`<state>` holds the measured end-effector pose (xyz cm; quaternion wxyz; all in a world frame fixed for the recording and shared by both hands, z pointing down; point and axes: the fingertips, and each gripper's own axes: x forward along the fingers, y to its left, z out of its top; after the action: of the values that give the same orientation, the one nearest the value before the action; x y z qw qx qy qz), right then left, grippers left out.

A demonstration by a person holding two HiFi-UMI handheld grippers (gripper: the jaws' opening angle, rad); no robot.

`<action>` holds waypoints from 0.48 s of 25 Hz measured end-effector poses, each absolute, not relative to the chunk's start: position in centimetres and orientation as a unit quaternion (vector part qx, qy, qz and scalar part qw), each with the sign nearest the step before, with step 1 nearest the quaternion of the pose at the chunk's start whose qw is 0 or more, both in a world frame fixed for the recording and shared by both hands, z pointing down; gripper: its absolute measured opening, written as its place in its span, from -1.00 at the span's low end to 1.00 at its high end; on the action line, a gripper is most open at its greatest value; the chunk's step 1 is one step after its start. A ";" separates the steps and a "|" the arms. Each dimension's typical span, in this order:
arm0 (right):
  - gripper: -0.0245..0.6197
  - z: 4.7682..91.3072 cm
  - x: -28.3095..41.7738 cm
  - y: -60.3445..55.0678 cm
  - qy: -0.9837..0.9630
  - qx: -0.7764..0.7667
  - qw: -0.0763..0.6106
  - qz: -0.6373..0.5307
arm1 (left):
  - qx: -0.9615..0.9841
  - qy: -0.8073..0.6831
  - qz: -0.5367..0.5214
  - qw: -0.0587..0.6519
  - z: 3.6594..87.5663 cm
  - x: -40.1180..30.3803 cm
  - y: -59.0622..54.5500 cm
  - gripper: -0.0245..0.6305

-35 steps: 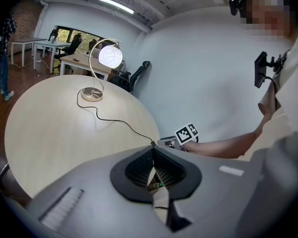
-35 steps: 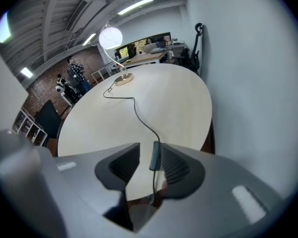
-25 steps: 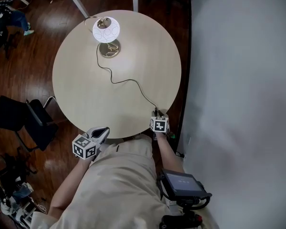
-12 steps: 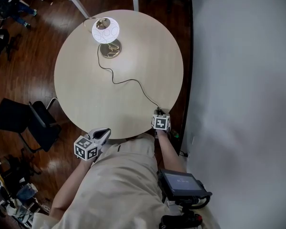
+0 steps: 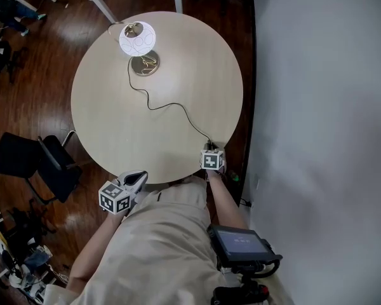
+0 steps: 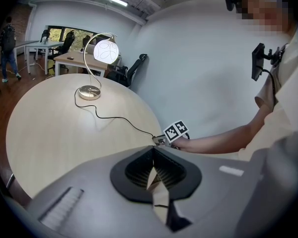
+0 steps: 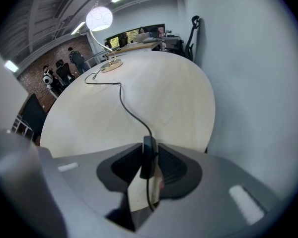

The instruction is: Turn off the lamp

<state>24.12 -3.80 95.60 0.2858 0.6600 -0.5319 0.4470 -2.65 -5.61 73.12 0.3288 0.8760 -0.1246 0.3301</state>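
**Right gripper on the cord switch, lamp lit**

Dark wooden floor [image 5: 38, 88] surrounds a round, pale wood table [image 5: 114, 126], with a plain white wall [image 5: 317, 107] along its right side and a black chair [image 5: 41, 161] standing just off its left edge. The lamp [image 5: 138, 39] stands on the far part of the table, well apart from both grippers. Its round white shade [image 6: 106, 50] glows, carried on a curved metal stem above a round brass base [image 5: 144, 63]. A thin black cord [image 5: 171, 105] runs from the base in loose bends across the table to the near right edge.

The right gripper [image 5: 210, 148] is at that edge, pointing steeply down at the table. In the right gripper view its jaws have just been closing, and the dark, oblong switch [image 7: 149, 157] on the cord stands upright between them, with a pad against each of its sides. The cord runs on from the switch out toward the lamp.

The left gripper [image 5: 140, 175] hangs just off the near edge of the table, over the person's lap, well apart from the cord. In the left gripper view its jaws are clenched tip to tip with nothing between them.
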 end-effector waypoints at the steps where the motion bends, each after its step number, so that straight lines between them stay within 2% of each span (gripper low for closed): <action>1: -0.61 95.8 24.0 -3.7 -0.532 0.658 0.289 0.447 | 0.876 -0.124 0.330 0.329 73.2 -2.6 -5.5 -0.91; 12: -0.66 96.1 23.7 -3.9 -0.540 0.653 0.309 0.433 | 0.877 -0.128 0.330 0.326 73.1 -2.7 -5.1 -0.91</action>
<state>23.69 -3.91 96.13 0.3089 0.6525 -0.5398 0.4329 -2.74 -5.11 73.14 0.3262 0.8767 -0.1275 0.3297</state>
